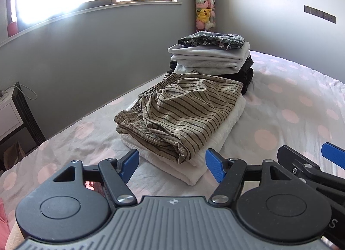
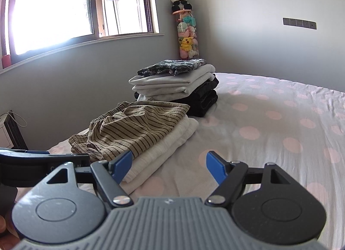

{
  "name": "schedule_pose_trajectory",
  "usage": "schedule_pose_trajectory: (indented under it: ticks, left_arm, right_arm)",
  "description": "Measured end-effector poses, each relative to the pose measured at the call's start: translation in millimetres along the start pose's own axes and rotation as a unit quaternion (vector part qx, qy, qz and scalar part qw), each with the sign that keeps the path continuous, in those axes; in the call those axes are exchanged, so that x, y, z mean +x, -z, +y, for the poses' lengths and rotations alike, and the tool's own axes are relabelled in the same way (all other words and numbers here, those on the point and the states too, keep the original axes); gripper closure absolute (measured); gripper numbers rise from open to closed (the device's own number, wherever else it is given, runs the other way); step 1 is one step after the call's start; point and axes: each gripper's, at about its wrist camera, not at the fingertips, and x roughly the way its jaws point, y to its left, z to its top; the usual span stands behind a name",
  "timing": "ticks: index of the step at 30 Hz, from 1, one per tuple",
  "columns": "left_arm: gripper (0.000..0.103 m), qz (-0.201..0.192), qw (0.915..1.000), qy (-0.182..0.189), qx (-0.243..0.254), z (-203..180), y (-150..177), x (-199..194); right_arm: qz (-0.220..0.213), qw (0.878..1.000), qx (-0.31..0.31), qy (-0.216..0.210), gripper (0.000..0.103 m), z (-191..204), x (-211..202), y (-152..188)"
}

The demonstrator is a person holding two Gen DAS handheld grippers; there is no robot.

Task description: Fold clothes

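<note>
You are holding both grippers with fingers spread and gripping nothing, the left gripper (image 1: 171,165) facing the striped shorts (image 1: 179,112) on the bed (image 1: 291,107) dead ahead, nearer than the right gripper (image 2: 169,167), which has them forward-left.

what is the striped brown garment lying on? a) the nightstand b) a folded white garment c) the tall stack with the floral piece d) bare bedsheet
b: the striped brown garment rests on top of a folded white garment, whose layered edges stick out beneath it on the polka-dot bedsheet, in front of the taller stack.
</note>
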Motion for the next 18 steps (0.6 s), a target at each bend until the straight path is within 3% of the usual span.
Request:
schedule_pose_trajectory:
  ticks: [18]
  left_arm:
    - [0.025,-0.012,0.9999,-0.002,0.009,-2.8,-1.7,-10.1]
  right_arm:
    - [-0.005,1.0,0.007,0.001,0.024,-1.7,-6.0,-1.2]
